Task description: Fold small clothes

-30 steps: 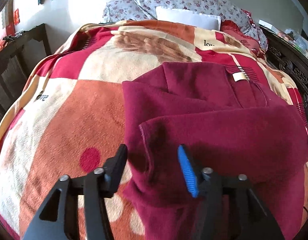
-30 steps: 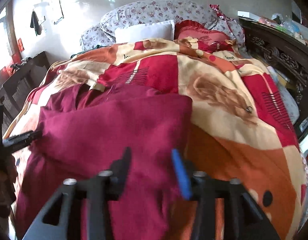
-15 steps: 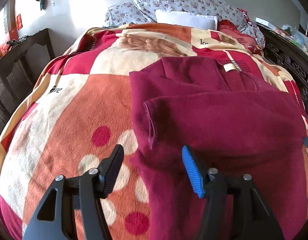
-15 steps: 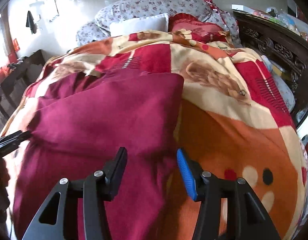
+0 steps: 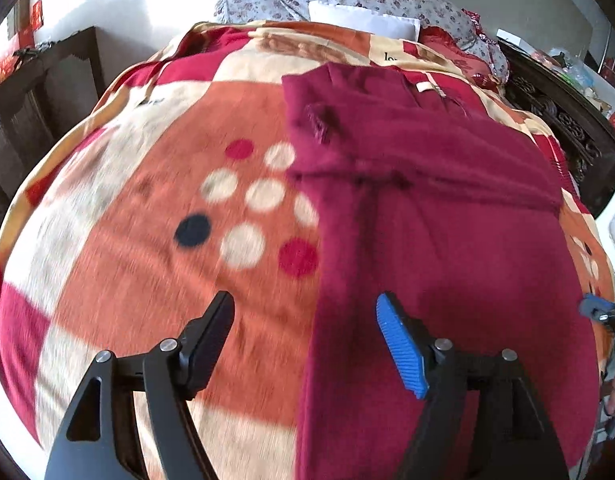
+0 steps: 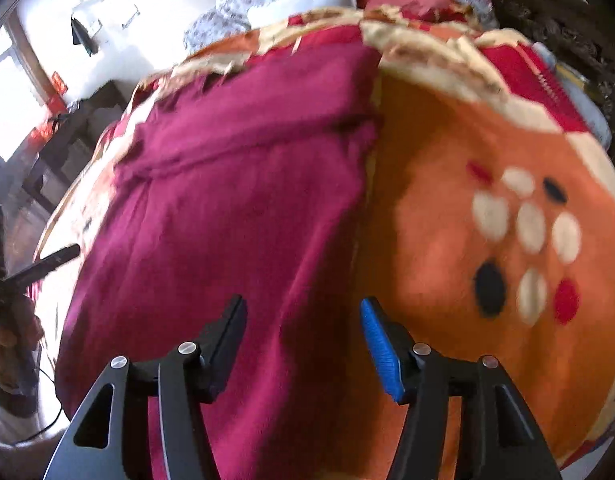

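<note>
1. Left tool [image 5: 305, 336]: opening wide, nothing pinched; black finger over the blanket [image 5: 147, 208], blue finger over the near left edge of the maroon garment [image 5: 427, 220]. Best lowered so that edge sits between the fingers before any squeeze.
2. Right tool [image 6: 303, 336]: closing, spread enough to pinch nothing yet; hovering over the garment's near right edge, blue finger just by the border with the blanket. Worth taking only the garment's layers, not the blanket beneath.
3. Both near corners probably need gripping at matching spots, so the fold runs square.
4. Mid-garment: a crosswise ridge where one layer lies over the lower part. Probably a good line to carry the near end to.
5. Far end: collar area with a pale label [image 5: 423, 87], lying flat on the bed, pillows [image 6: 299, 4] beyond. Best left undisturbed; slow lift, no dragging.
</note>
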Demonstrator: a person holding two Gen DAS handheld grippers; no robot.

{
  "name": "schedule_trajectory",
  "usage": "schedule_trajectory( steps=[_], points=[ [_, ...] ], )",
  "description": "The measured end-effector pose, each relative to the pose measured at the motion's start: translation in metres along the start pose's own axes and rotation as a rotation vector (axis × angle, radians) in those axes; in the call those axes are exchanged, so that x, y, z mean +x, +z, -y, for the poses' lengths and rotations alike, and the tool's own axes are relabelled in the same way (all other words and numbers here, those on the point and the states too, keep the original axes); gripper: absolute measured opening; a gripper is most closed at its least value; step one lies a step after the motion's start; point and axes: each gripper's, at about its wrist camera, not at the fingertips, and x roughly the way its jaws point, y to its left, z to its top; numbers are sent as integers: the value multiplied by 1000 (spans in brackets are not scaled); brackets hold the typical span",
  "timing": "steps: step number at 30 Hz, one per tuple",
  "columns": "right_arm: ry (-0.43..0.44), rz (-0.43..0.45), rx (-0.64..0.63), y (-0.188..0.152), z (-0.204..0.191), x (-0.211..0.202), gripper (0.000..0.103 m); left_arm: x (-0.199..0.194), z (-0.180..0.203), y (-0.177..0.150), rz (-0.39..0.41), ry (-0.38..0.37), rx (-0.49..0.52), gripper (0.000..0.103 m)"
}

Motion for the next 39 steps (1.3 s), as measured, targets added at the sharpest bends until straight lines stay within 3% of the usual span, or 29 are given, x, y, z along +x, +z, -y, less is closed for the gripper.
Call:
schedule_trajectory(
  steps=[1,5,9,12,14,15,27,39],
  points=[
    [-13,7,-28,-2,-4,-1,13,-2,-2,-5,-8,-7,-6,73],
    [-92,55,-43,-12,-2,-16,10,-13,-7,-27,-34,-15,-9,73],
    [-16,56,34,-22,11,-30,11,-19,-10,-47,-60,-37,-17,73],
    [72,49,94,-34,19,-48,23,-23,-11,-59,-76,-54,-12,73],
    [113,36,108,-46,18,-56,59,-25,-12,-65,-88,-63,-16,73],
    [138,26,101,-57,17,-61,63,-25,-13,-68,-93,-72,-22,73],
    [344,-67,161,-120,17,-61,63,-43,-18,-101,-134,-142,-66,84],
    [443,-78,206,-123,16,-49,64,-49,-8,-127,-184,-156,-28,100]
  ],
)
